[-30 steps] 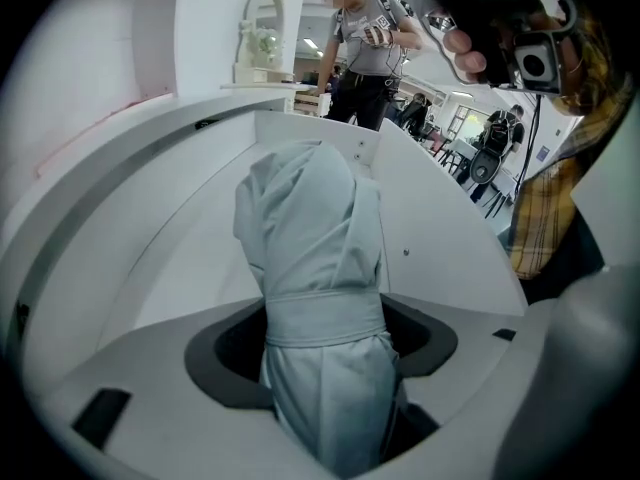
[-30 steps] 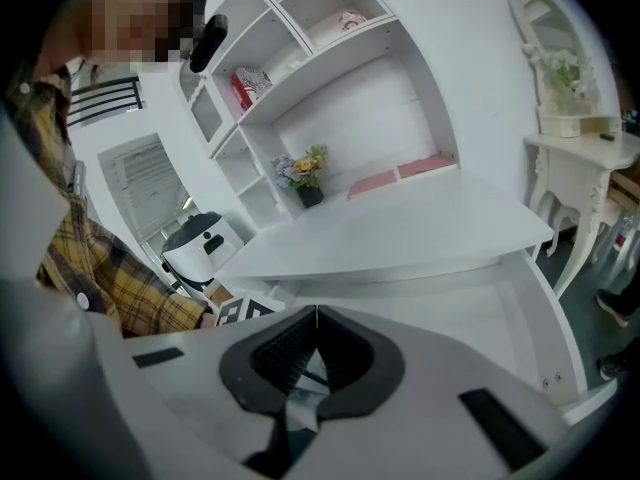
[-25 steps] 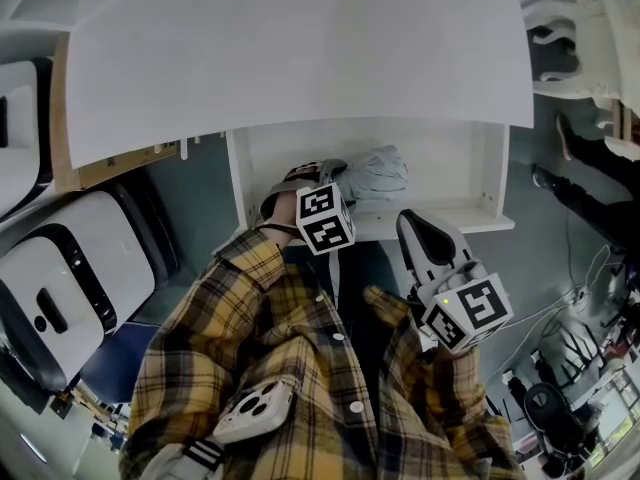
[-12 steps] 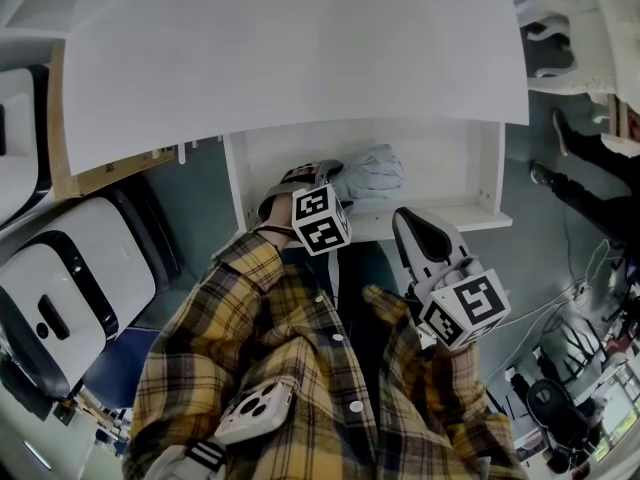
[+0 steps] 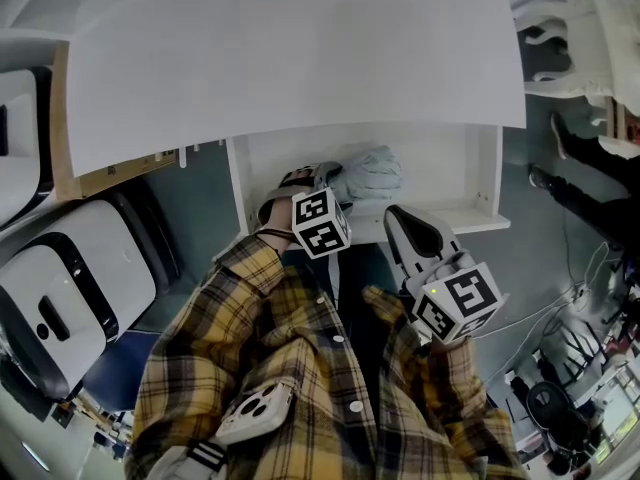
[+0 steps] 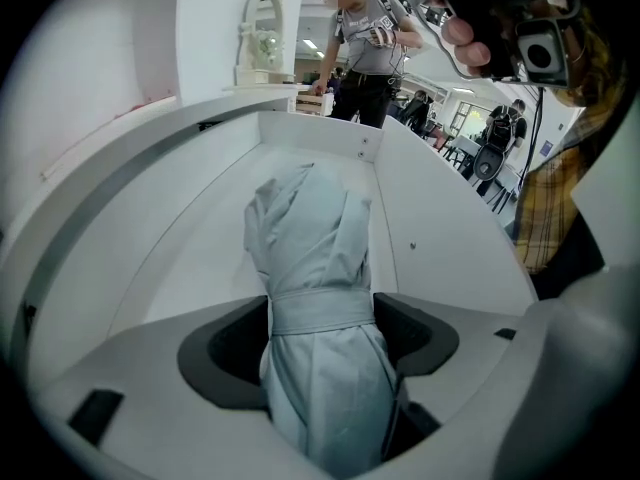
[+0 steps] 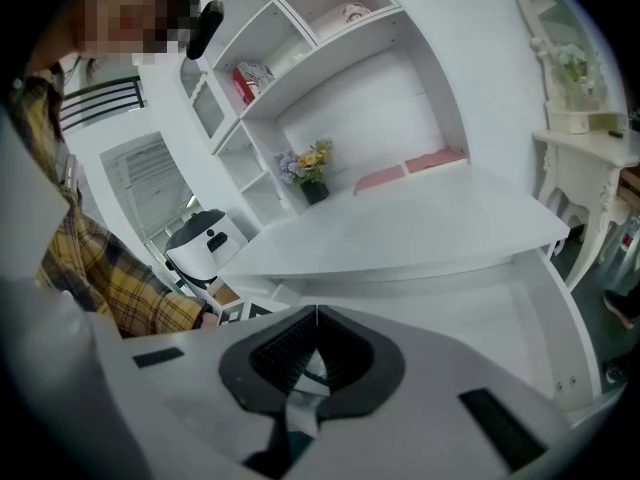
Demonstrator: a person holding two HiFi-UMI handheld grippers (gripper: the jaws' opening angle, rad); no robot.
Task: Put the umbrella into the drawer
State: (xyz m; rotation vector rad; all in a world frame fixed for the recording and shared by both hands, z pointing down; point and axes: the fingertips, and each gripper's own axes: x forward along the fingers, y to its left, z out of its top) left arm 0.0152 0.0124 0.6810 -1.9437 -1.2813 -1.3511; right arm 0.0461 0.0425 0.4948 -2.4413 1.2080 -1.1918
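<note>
Left claw (image 6: 322,320) clamped on the folded pale umbrella (image 6: 310,238), jaws pressing both sides just below its strap. Umbrella is inside the open drawer (image 6: 200,238), about midway between the side walls and nearer the front edge, free end pointing toward the back wall. Cannot tell whether it touches the drawer bottom. Drawer sticks out from under the white surface (image 5: 300,58). My right claw (image 7: 317,313) is closed, tips touching, empty, above the drawer's front edge to the umbrella's right.
</note>
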